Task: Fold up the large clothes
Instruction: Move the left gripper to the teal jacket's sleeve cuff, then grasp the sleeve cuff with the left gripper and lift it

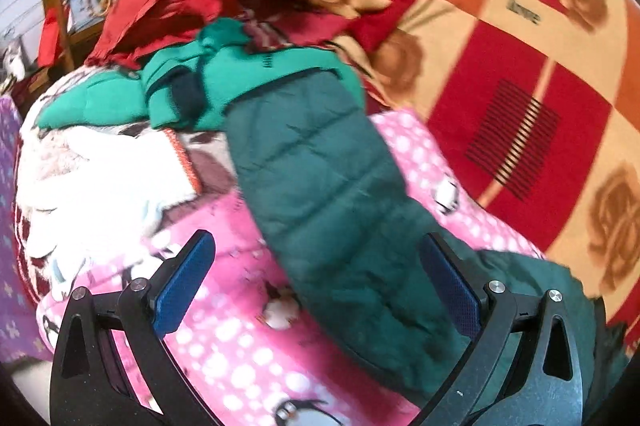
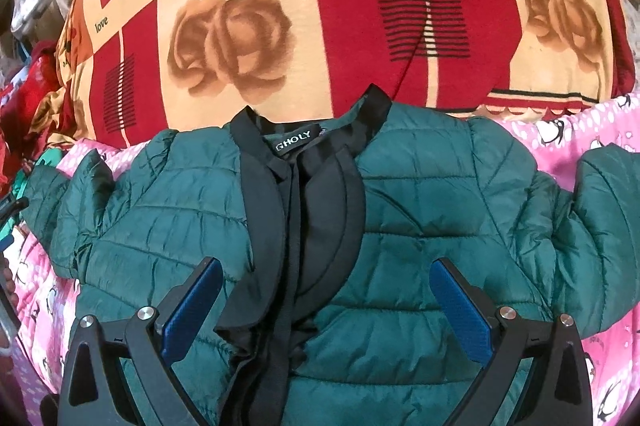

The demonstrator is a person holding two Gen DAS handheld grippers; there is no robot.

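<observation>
right wrist view: green quilted jacket (image 2: 420, 218) lies front-up on the pink penguin blanket (image 2: 600, 137), its black collar (image 2: 304, 161) ahead of and between the spread jaws.
right gripper (image 2: 326, 300): released, grasping nothing.
left gripper (image 1: 316, 282): jaws wide apart, empty.
sleeve (image 1: 320, 185): runs between the left jaws, stretching ahead toward a bright green garment (image 1: 180, 93).

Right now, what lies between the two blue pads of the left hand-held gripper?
In the left wrist view, the dark green puffer jacket's sleeve runs between them, over the pink penguin blanket.
</observation>
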